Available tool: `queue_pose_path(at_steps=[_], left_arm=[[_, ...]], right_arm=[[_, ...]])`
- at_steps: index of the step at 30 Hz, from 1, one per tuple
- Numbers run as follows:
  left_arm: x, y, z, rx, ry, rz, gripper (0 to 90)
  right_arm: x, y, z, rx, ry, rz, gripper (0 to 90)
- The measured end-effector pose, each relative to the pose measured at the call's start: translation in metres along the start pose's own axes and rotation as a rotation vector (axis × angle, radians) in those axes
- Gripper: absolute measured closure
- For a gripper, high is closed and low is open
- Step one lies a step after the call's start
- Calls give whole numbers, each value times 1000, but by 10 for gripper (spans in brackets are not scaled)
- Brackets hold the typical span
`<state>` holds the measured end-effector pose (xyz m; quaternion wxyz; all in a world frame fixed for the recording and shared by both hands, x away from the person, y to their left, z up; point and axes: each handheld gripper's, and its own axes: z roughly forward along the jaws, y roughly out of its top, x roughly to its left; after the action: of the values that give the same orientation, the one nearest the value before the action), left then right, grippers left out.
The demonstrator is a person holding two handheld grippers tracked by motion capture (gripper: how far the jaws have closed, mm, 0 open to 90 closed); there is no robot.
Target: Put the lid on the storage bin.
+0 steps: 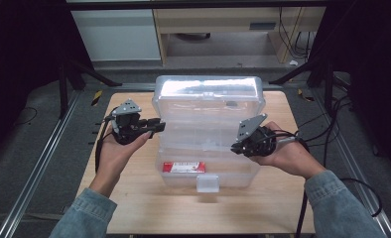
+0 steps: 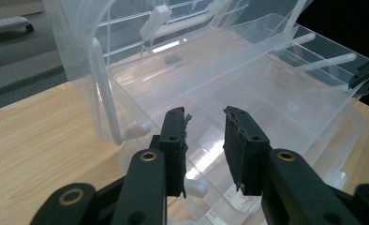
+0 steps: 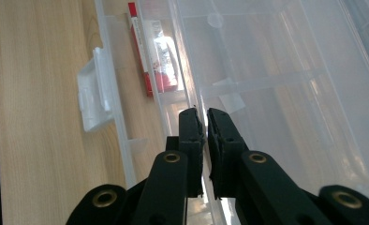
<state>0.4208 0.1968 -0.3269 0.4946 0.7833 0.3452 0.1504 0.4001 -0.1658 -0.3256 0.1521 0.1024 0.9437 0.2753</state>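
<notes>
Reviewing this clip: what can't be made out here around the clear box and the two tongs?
- Right tongs: whether they pinch the clear box tray wall; glare blurs the edge.
- Red-labelled item: print too small, high view.
- Dark speck in the tray: blurred through plastic, left gripper view.
- Left tongs: open, holding nothing.

Nothing you can actually read here. Your best candidate is the red-and-white label point(image 1: 184, 167) lying in the front of the clear box point(image 1: 208, 106): there's print on it, but it's too small and blurred in the high view to make out. From your right gripper view the same label point(image 3: 152, 56) is washed out by glare. A small white sticker point(image 2: 214, 215) shows low in your left gripper view, with marks too faint to read.
</notes>
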Motion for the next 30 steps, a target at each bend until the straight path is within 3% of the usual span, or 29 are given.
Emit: queue_pose_path(at_steps=[8, 20, 25, 30], left_arm=[[1, -3, -3, -40, -4, -39, 699], [-4, -11, -4, -22, -24, -37, 696], [-6, -15, -6, -20, -26, -32, 685], [-8, -19, -6, -13, -27, -28, 685]], right_arm=[[7, -6, 4, -15, 16, 14, 835], [13, -13, 5, -39, 11, 45, 783], [13, -17, -1, -75, 0, 115, 646], [14, -23, -11, -95, -40, 172, 585]])
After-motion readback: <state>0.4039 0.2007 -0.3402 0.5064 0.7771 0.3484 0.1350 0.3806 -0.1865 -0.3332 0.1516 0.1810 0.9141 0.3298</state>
